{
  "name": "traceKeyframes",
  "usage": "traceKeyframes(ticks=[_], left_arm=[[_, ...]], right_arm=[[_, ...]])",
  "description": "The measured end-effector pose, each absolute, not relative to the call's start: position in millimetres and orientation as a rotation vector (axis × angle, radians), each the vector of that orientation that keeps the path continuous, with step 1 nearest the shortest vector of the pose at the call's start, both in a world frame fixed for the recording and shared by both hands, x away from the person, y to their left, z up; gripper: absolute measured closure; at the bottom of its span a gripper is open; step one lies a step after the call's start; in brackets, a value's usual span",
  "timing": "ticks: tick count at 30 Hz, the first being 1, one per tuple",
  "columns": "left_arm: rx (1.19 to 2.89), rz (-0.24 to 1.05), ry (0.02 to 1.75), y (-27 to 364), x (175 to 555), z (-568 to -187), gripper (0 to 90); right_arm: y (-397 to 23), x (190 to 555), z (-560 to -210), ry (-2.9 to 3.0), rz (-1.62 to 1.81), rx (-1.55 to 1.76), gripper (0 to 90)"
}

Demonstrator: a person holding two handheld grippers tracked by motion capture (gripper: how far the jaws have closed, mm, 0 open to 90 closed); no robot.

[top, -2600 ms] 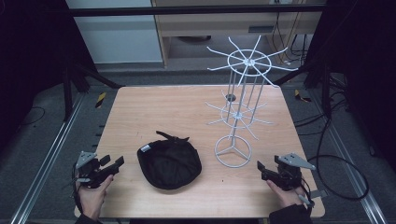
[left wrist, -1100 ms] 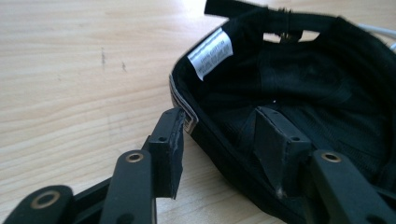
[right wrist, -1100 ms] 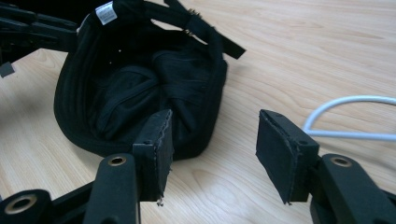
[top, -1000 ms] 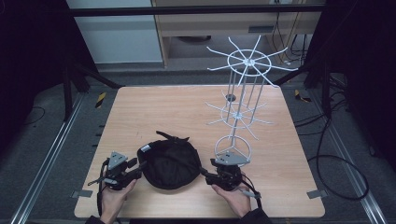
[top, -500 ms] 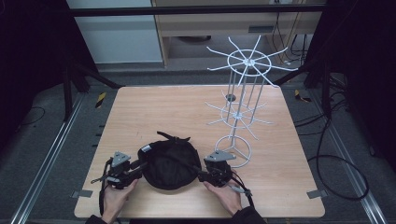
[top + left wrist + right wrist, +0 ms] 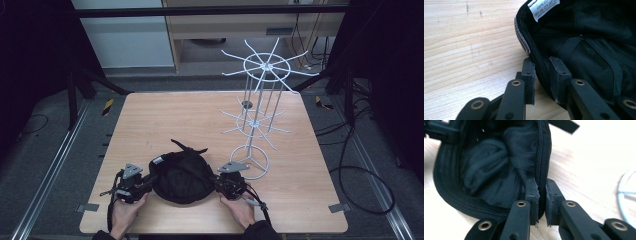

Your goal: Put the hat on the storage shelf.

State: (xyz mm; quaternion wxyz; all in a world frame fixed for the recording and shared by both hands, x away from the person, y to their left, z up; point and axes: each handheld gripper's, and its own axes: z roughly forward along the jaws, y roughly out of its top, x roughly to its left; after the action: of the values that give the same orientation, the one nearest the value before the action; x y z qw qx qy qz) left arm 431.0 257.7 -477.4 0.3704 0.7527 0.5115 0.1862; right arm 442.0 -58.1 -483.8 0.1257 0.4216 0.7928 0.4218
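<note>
Two hands were seen at the near edge of the table (image 6: 150, 120), each with a gripper at the rim of a black cap (image 6: 181, 176) that lay opening-up near the table's front, between them. The left gripper (image 6: 146, 183) was set at the cap's left side; in the left gripper view its jaws straddled the rim (image 6: 541, 70), one outside and one inside, with a narrow gap left on the inner side, so a full clamp was not judged complete. A white label (image 6: 543, 5) was noted inside the cap beyond the jaws. The right gripper (image 6: 218, 184) was set at the cap's right side; in the right gripper view its jaws were drawn close on the rim (image 6: 541, 170), the fabric pinched between them. The step in hand was judged to be the two-sided grasp of the cap before a lift. Just beyond the right gripper, the ring base of a white wire rack (image 6: 257, 120) stood on the table, its prongs spread at two levels above. The next move was judged to call for the left jaws to be closed firmly, then for both sides to be raised together and level, the cap kept open and clear of the lower prongs.
</note>
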Motion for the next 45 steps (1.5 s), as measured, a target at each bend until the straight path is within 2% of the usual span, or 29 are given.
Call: traceKeyframes(ticks=[13,23,36,45], left_arm=[[1.951,0.437,1.264,232,438,-483,77.3],[1.92,0.412,1.245,227,447,-484,77.2],[1.832,0.464,1.209,243,433,-453,58.8],[1.759,0.409,1.104,220,425,-420,47.3]], right_arm=[[-61,424,-438,2.188,1.403,0.956,84.3],[-52,418,-443,2.233,1.394,0.895,84.2],[-56,417,-444,2.184,1.334,0.938,84.0],[-56,416,-445,2.195,1.329,0.926,82.6]])
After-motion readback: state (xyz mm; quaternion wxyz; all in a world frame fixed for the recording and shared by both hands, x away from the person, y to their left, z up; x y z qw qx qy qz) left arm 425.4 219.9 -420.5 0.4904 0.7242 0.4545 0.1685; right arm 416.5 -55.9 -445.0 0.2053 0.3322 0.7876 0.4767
